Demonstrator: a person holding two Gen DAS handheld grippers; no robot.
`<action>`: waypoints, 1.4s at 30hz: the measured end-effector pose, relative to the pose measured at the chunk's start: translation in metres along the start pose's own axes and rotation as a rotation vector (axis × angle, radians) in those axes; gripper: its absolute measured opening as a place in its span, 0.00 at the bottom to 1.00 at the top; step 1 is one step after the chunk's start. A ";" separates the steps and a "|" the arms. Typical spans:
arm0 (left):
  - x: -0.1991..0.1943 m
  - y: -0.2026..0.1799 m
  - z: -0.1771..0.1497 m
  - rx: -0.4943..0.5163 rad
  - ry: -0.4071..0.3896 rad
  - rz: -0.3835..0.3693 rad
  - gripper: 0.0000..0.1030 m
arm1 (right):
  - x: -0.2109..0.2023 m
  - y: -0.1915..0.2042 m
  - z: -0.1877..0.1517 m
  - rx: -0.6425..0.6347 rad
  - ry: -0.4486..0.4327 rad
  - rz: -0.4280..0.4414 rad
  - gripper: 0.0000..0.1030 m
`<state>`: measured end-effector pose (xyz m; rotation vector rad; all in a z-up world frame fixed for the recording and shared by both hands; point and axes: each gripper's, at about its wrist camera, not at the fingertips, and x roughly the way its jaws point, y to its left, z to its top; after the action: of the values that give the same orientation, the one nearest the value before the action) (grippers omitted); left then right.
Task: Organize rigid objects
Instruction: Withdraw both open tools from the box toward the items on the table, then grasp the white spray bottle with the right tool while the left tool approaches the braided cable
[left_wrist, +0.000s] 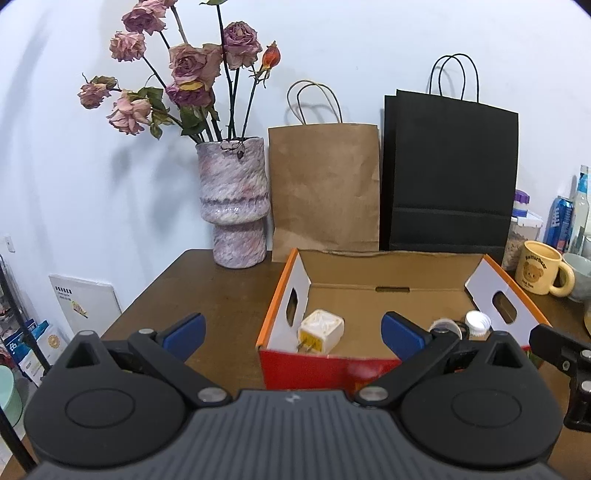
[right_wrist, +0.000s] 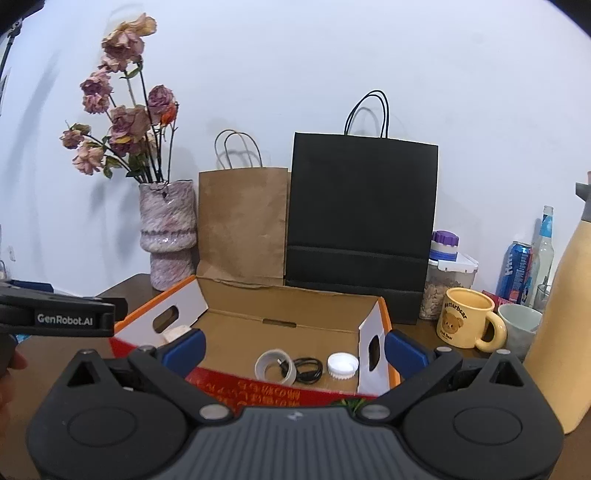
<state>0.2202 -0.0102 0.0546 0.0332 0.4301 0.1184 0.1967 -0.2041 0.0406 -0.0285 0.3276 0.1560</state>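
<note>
An open cardboard box (left_wrist: 391, 271) (right_wrist: 280, 299) with orange edges and a red front stands on the brown table. Inside lie a white plug adapter (left_wrist: 320, 331), a grey tape roll (right_wrist: 275, 366), a coiled black cable (right_wrist: 308, 370) and a white bottle cap (right_wrist: 342, 364) (left_wrist: 477, 320). My left gripper (left_wrist: 293, 334) is open in front of the box, nothing between its blue pads. My right gripper (right_wrist: 294, 349) is open too, hovering before the box's front wall. The adapter is mostly hidden behind a flap in the right wrist view.
A pink vase (left_wrist: 234, 201) of dried roses, a brown paper bag (left_wrist: 325, 188) and a black bag (left_wrist: 448, 177) line the wall behind the box. To the right stand a yellow bear mug (right_wrist: 467, 323), a pale cup (right_wrist: 519, 326), a jar, a blue can, a bottle and a tan jug (right_wrist: 561, 325).
</note>
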 end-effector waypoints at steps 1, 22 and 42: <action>-0.004 0.001 -0.002 0.002 0.000 0.000 1.00 | -0.004 0.001 -0.003 0.000 0.003 0.000 1.00; -0.053 0.021 -0.059 0.048 0.036 -0.028 1.00 | -0.048 0.023 -0.056 -0.013 0.122 0.023 1.00; -0.053 0.044 -0.098 0.038 0.096 -0.052 1.00 | -0.029 0.050 -0.087 -0.037 0.260 0.048 1.00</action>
<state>0.1272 0.0280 -0.0097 0.0536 0.5290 0.0606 0.1343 -0.1638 -0.0321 -0.0782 0.5852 0.2069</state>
